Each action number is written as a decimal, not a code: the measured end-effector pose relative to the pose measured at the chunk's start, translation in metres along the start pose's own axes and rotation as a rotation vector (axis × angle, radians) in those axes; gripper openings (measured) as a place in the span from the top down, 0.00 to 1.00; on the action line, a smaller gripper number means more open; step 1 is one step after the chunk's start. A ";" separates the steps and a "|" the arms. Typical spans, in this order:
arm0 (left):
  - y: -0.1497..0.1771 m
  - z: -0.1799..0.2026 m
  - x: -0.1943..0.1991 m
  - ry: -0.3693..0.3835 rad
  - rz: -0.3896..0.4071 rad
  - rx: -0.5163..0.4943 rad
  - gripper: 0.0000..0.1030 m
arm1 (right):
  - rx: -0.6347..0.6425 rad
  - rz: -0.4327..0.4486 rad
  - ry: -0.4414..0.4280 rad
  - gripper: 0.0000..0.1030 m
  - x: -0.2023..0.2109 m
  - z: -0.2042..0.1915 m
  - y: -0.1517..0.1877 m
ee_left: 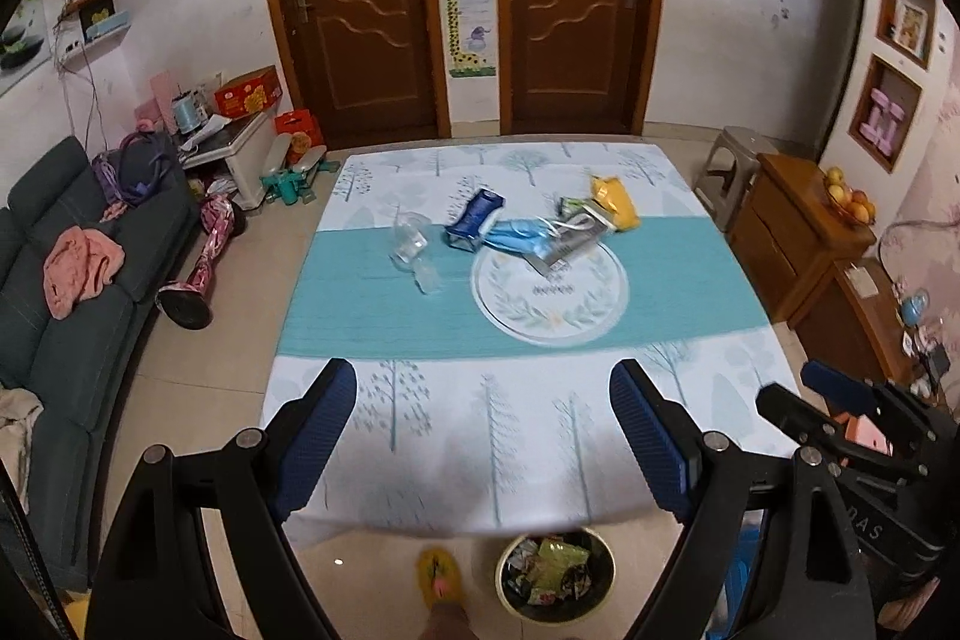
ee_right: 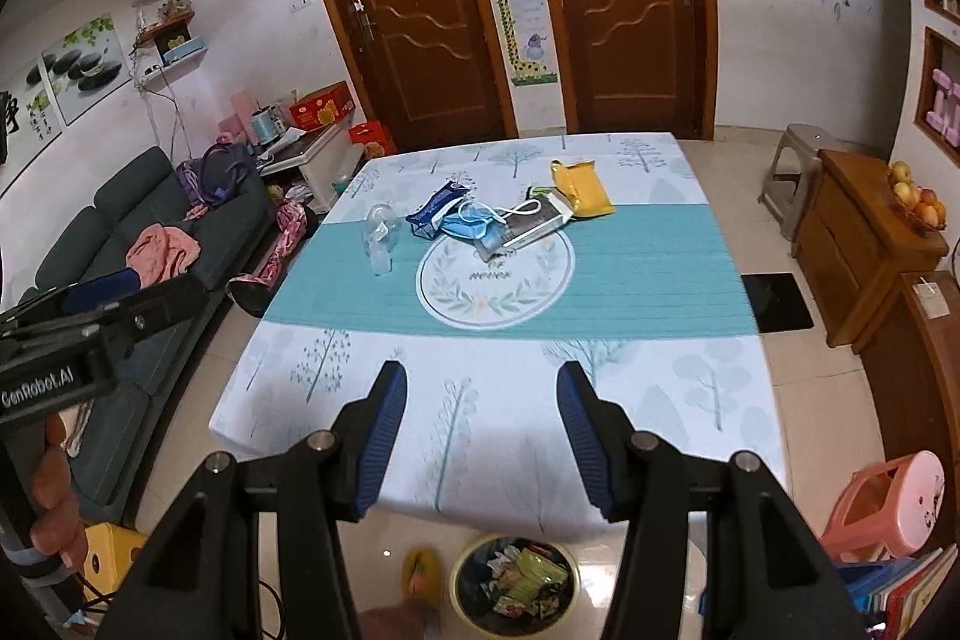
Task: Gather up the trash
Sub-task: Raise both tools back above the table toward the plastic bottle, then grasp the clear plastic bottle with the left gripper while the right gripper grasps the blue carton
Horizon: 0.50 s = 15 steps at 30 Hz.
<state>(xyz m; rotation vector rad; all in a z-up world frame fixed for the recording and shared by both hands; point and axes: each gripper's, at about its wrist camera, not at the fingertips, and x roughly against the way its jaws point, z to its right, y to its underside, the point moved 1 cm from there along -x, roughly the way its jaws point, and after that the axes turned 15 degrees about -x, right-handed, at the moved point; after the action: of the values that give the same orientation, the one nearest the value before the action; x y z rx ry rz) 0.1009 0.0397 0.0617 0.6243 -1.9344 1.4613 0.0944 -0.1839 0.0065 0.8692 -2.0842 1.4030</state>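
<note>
Both grippers hang over the near edge of the counter (ee_right: 288,358), holding nothing: the left gripper (ee_left: 483,388) has its fingers spread wide, and the right gripper (ee_right: 480,388) has its fingers apart too. The trash lies well ahead of them, mid-counter: a yellow packet (ee_right: 581,187), a silver wrapper (ee_right: 534,226), a blue face mask (ee_right: 474,227), a dark blue pouch (ee_right: 435,211) and a clear plastic cup (ee_right: 380,229) off to the left. On the floor just below the near edge stands a bin (ee_right: 515,580), already holding wrappers.
</note>
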 end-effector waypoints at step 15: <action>-0.081 -0.134 -0.246 0.154 -0.229 0.091 0.17 | -0.205 -0.104 0.029 0.49 -0.184 -0.068 -0.101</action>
<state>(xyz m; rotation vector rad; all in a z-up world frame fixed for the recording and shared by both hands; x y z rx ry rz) 0.3538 0.1463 -0.0370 0.7269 -1.6290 1.4141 0.2967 -0.1044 -0.0324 0.8543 -2.0853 1.1188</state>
